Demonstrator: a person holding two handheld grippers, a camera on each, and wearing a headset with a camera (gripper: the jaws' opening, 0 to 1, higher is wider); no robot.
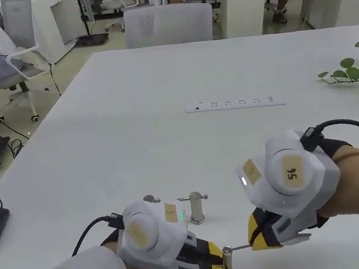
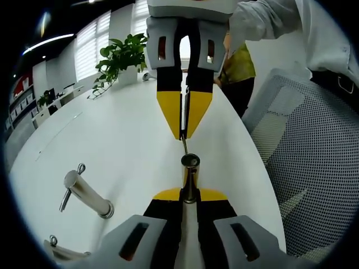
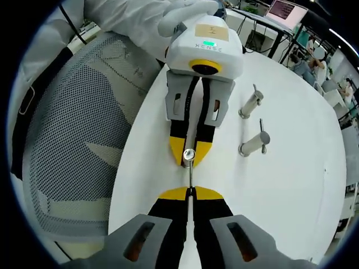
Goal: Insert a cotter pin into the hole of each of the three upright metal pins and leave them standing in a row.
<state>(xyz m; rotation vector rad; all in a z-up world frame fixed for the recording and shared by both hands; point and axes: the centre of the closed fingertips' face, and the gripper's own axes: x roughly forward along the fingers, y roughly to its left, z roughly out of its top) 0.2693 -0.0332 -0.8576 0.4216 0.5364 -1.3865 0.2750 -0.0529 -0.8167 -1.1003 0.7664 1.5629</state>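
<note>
A white workbench (image 1: 135, 132) stretches out in an open office, with a white power strip (image 1: 235, 104) lying well beyond both grippers and a green leafy plant (image 1: 348, 69) at its far right edge. The left gripper (image 2: 189, 194) has its yellow-tipped jaws closed around the shaft of a short silver metal pin (image 2: 189, 168), which rises upright between them with its round head just past the fingertips. Facing it head-on, the right gripper (image 3: 190, 193) has its jaws pinched shut on a thin steel cotter pin (image 3: 190, 176), which juts straight out from the fingertips. The wire's free end reaches the head of the held metal pin, but it is not clear whether it has entered the hole. To the left of the left gripper's jaws, and to the right of the right gripper's jaws, a second silver pin (image 3: 255, 143) and a third silver pin (image 3: 252, 103) stand apart from the grippers on the bare tabletop, each with a cotter wire through its top. A grey mesh chair back (image 2: 305, 151) sits behind the right gripper.
</note>
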